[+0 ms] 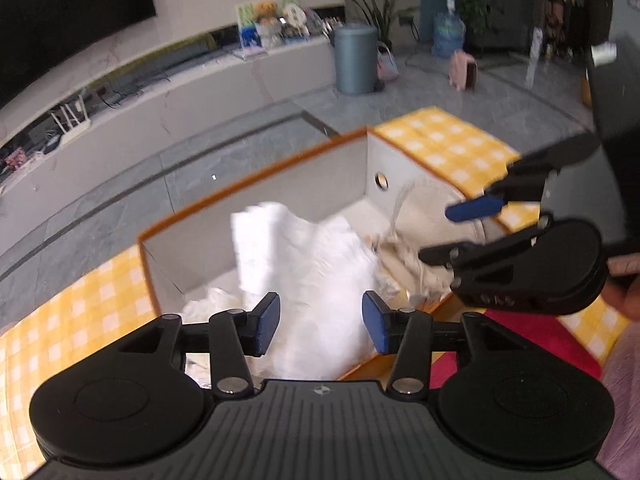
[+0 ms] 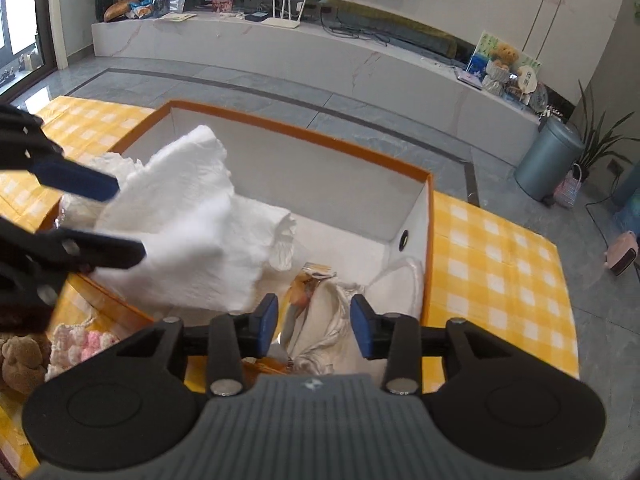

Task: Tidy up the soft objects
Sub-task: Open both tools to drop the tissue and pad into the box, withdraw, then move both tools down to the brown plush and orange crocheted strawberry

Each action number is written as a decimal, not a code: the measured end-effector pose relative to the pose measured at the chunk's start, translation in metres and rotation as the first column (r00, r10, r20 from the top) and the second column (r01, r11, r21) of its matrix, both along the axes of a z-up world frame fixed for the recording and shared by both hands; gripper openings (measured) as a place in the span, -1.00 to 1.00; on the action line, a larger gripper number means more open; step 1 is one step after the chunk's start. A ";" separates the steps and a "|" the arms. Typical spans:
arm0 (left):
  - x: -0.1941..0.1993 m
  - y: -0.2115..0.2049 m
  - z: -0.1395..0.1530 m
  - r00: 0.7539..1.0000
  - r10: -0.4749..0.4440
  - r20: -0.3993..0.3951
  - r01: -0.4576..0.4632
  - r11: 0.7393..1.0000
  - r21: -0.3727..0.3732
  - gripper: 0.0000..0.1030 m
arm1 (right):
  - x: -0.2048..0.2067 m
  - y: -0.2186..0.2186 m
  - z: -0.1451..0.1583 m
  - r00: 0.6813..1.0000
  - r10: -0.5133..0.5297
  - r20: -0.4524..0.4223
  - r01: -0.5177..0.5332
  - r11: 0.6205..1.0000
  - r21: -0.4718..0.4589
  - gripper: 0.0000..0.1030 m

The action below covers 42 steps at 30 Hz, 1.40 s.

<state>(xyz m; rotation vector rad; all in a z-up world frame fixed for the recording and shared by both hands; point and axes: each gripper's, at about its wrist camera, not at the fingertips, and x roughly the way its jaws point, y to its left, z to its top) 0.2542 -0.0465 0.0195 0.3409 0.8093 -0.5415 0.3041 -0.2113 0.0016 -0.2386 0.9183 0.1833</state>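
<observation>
The left hand-held gripper [image 1: 321,325] stands released, its blue pads apart over a white crumpled cloth [image 1: 304,264] that lies in the orange-rimmed box [image 1: 256,172], touching neither pad. At about three o'clock the right hand-held gripper [image 2: 314,327] is also released (nothing pinched), above a cream cloth [image 2: 332,320] in the same box. The box sits on a yellow checked surface [image 2: 500,264]; at eight o'clock from the right one lies a pink knitted piece [image 2: 86,344].
</observation>
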 end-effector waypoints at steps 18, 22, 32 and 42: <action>-0.089 0.008 0.067 0.997 0.015 0.082 -0.016 1.000 0.008 0.11 | -0.100 0.010 0.073 0.997 -0.043 0.056 0.037 0.993 0.114 0.03; -0.116 0.013 0.072 0.998 0.011 0.063 -0.010 1.000 -0.019 0.12 | -0.134 0.016 0.077 0.999 -0.037 0.037 0.031 0.987 0.156 0.09; -0.177 0.033 0.059 0.996 0.055 0.074 -0.054 0.998 -0.021 0.12 | -0.204 0.027 0.062 0.998 -0.061 0.016 0.055 0.971 0.231 0.16; -0.221 0.069 0.024 0.964 0.238 0.115 -0.239 0.971 -0.006 0.11 | -0.233 0.036 0.029 0.996 -0.071 -0.060 0.082 0.972 0.220 0.16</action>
